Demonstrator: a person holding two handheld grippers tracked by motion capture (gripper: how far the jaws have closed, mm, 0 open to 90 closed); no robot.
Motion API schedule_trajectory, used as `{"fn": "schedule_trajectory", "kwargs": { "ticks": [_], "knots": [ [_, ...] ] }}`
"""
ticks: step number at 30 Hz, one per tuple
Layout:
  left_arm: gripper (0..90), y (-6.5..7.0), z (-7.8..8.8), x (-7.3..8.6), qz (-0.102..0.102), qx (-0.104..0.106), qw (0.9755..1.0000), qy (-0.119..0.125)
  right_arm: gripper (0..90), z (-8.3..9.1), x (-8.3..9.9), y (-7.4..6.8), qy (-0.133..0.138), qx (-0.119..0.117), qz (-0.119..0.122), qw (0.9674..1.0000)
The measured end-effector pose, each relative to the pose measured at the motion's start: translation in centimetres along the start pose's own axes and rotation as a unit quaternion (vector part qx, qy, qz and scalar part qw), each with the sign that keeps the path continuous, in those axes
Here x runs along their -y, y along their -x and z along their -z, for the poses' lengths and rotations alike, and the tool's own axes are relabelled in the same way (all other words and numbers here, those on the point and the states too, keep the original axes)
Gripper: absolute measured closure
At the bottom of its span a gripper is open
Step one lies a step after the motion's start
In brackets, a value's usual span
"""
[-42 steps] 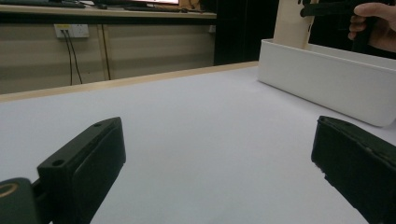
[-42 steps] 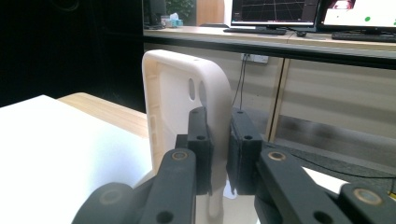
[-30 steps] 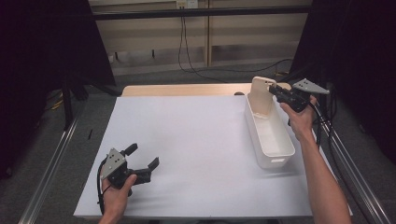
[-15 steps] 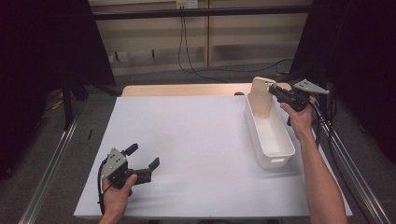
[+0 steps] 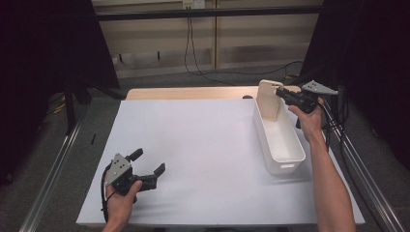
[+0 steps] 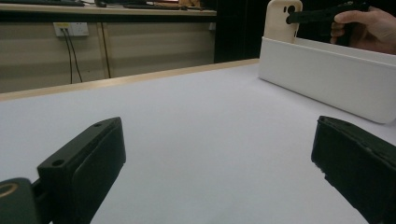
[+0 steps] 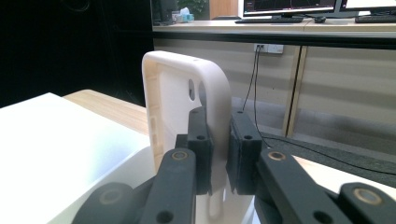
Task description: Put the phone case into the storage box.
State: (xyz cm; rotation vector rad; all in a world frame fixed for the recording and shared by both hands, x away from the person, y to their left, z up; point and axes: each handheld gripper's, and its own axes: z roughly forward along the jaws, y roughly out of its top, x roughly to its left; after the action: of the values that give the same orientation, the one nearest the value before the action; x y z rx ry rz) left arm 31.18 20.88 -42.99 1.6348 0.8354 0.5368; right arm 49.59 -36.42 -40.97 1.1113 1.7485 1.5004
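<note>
While clamped (R gripper [image 7: 219, 154]): 1 phone case [image 7: 180, 100].

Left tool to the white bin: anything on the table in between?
Nothing. In the high view the white sheet between the left tool and the white bin is bare; the left gripper view shows the same.

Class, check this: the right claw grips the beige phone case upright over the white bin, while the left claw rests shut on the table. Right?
Not quite. The left claw is open, jaws wide apart in the left gripper view. The right claw does grip the phone case upright over the white bin.
</note>
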Motion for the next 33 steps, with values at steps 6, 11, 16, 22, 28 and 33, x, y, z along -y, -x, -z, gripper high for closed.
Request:
{"fn": "schedule_trajectory", "kwargs": {
  "ticks": [6, 11, 16, 22, 28, 33],
  "knots": [
    [3.0, 0.1, -0.2, 0.0, -0.001, 0.000, 1.0000, -0.002, 81.4, 0.0, 0.2, 0.5, 0.001, 0.005, -0.009, 0.9999],
    [3.0, 0.0, -0.2, 0.1, 0.000, 0.001, 1.0000, -0.004, 81.1, -0.1, 0.3, 0.6, 0.005, 0.007, -0.010, 0.9999],
    [3.0, 0.0, -0.2, 0.1, 0.001, 0.000, 1.0000, -0.003, 80.1, -0.3, 0.2, 0.6, 0.000, 0.009, -0.007, 0.9999],
    [3.0, 0.0, -0.2, 0.1, 0.005, -0.001, 1.0000, -0.003, 78.9, -0.7, -0.2, 0.7, -0.007, 0.017, 0.002, 0.9998],
    [3.0, -0.1, -0.3, 0.1, -0.001, 0.000, 1.0000, -0.005, 76.8, -1.0, -0.4, 0.7, -0.014, 0.025, 0.006, 0.9996],
    [3.0, 0.0, -0.3, 0.1, 0.003, 0.001, 1.0000, -0.004, 75.0, -1.2, -0.4, 0.8, -0.015, 0.033, 0.004, 0.9993]
  ]
}}
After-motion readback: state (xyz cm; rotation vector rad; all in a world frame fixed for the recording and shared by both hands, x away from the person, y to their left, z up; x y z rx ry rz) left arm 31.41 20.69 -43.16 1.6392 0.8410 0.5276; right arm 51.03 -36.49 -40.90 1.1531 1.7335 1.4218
